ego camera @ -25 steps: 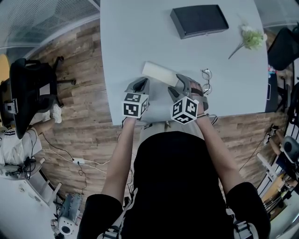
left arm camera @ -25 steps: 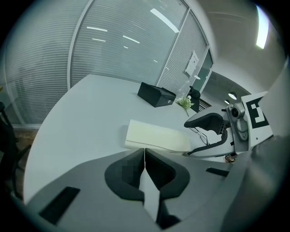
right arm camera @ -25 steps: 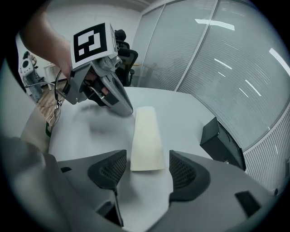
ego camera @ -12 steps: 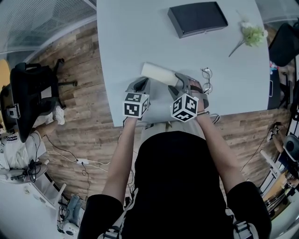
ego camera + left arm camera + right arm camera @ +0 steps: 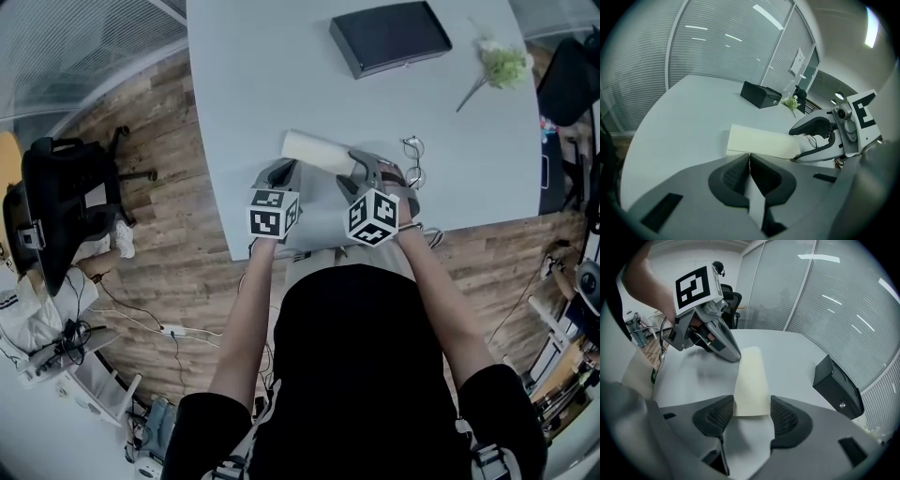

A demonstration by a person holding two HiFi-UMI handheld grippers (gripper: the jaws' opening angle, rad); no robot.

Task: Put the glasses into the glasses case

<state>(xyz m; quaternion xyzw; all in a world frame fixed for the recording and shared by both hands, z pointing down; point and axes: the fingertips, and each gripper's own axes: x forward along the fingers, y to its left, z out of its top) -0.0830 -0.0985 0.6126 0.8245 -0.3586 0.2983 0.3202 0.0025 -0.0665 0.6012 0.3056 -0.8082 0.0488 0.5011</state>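
A cream glasses case (image 5: 319,152) lies closed on the white table (image 5: 253,75). The glasses (image 5: 413,161), thin-framed and folded, lie on the table just right of my right gripper (image 5: 361,161). In the right gripper view the case's near end (image 5: 751,385) sits between the right gripper's (image 5: 751,411) pads. Those jaws are closing, and a thin gap still shows at the right pad. My left gripper (image 5: 749,159) is shut with nothing in it, its tip just short of the case's long side (image 5: 761,143). The right gripper view shows the left gripper (image 5: 729,352) at the case's far end.
A black box (image 5: 389,37) stands at the table's far side, with a green and white flower sprig (image 5: 497,70) to its right. The table's near edge runs just under both grippers. A black office chair (image 5: 56,187) stands on the wood floor at the left.
Both grippers stay where they were at the case. Only the head view has shifted a little; the case and the glasses have not moved.
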